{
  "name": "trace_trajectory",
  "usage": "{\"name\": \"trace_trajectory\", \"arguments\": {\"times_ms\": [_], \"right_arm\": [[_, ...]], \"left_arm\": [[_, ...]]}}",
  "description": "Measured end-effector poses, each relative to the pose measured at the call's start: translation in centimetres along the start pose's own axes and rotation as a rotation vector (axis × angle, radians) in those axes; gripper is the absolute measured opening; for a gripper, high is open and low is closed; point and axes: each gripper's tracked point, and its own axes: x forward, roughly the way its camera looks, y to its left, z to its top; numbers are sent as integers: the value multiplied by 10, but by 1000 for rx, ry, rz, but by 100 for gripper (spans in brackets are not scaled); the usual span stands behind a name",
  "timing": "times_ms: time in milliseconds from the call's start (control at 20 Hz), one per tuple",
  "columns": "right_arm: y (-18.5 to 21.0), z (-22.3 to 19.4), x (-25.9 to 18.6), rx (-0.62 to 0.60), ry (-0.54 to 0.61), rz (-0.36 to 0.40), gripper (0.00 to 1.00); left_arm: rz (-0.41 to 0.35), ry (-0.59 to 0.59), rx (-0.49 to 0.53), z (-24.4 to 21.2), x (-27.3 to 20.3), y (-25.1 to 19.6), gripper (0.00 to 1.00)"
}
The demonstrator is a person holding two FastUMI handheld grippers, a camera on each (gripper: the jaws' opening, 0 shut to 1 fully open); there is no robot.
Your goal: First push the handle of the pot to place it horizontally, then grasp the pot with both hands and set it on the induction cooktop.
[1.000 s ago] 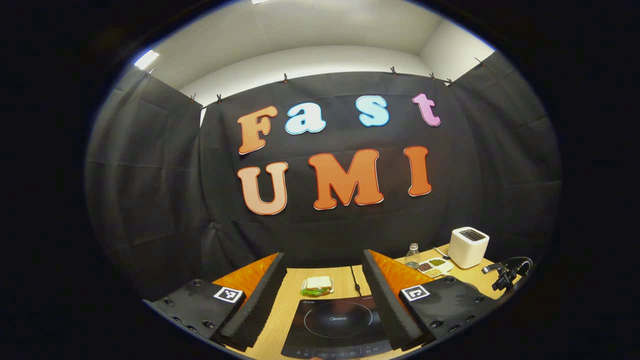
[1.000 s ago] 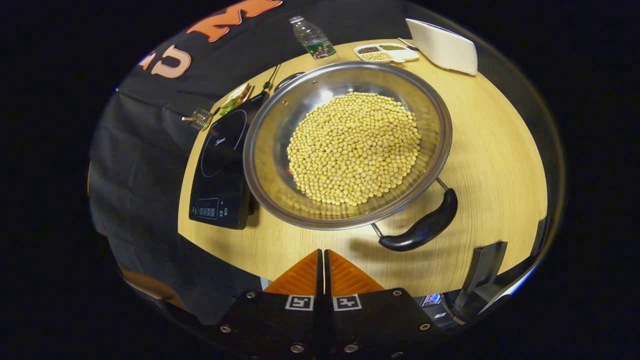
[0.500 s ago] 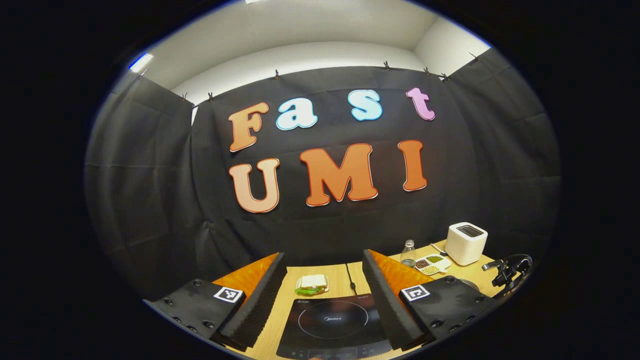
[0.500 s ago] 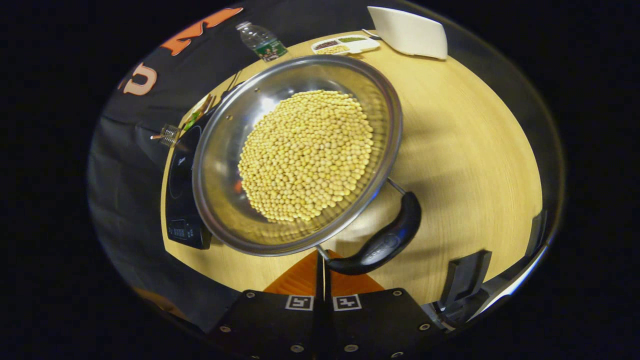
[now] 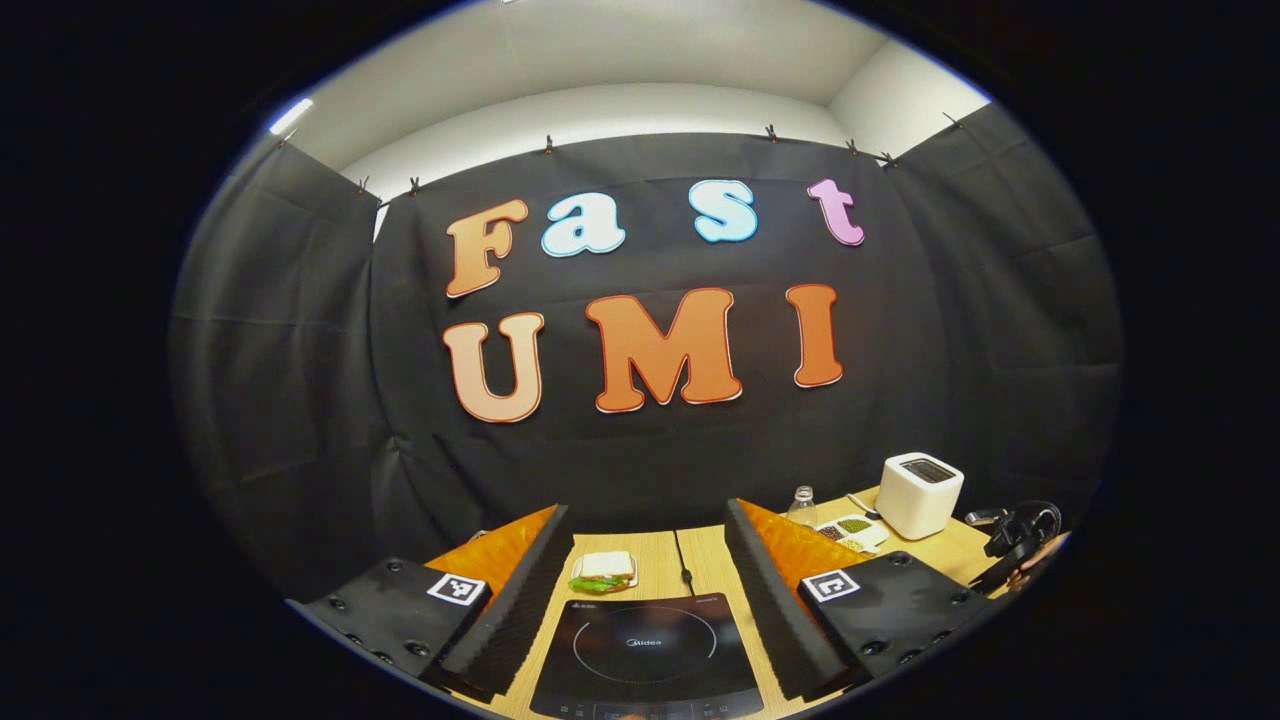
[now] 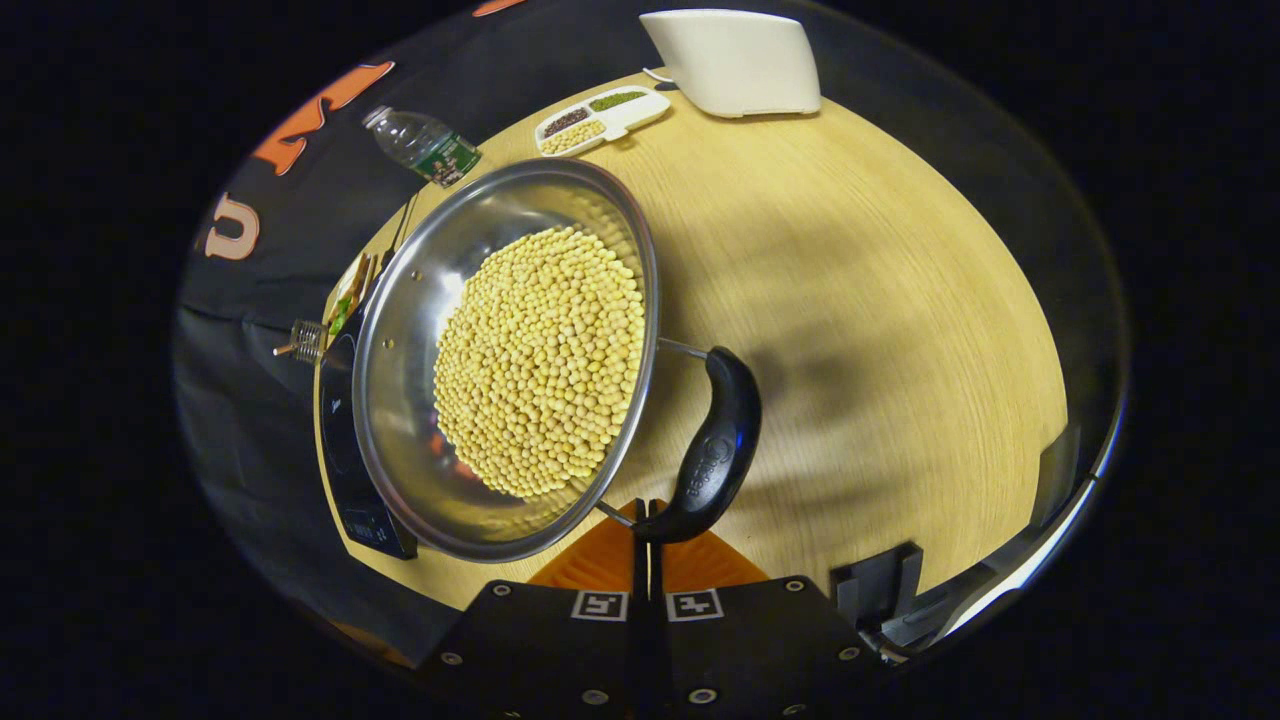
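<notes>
The right gripper [image 6: 645, 520], fingers pressed together and gripping nothing, nudges the pot handle [image 6: 713, 450]; the pot [image 6: 420, 290] sits mid-bench beside the induction cooktop [image 5: 645, 655]; the left gripper [image 5: 645, 600] hangs wide open, empty; lifting remains.

Silver pot [image 6: 420, 330] holds pale yellow beans [image 6: 540, 360]; its handle [image 6: 715, 450] is glossy black. The counter [image 6: 850, 300] is light woodgrain; the toaster [image 6: 735, 60] white; the cooktop [image 5: 645, 655] black.
</notes>
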Motion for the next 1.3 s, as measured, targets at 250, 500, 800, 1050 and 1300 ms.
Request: {"name": "trace_trajectory", "arguments": {"times_ms": [250, 500, 800, 1050, 1300], "right_arm": [[-11, 29, -7, 84, -50, -23, 0], [-12, 61, -13, 138, -105, -31, 0], [-16, 82, -15, 129, -156, -76, 0], [-17, 114, -14, 98, -197, -120, 0], [-2, 124, -35, 31, -252, -80, 0]], "left_arm": [[15, 4, 17, -10, 4, 5, 97], [8, 19, 19, -19, 13, 0, 100], [-3, 48, 8, -36, 22, -2, 100], [-22, 85, -4, -50, 32, -6, 99], [-71, 146, 4, -76, 43, -27, 99]]}}
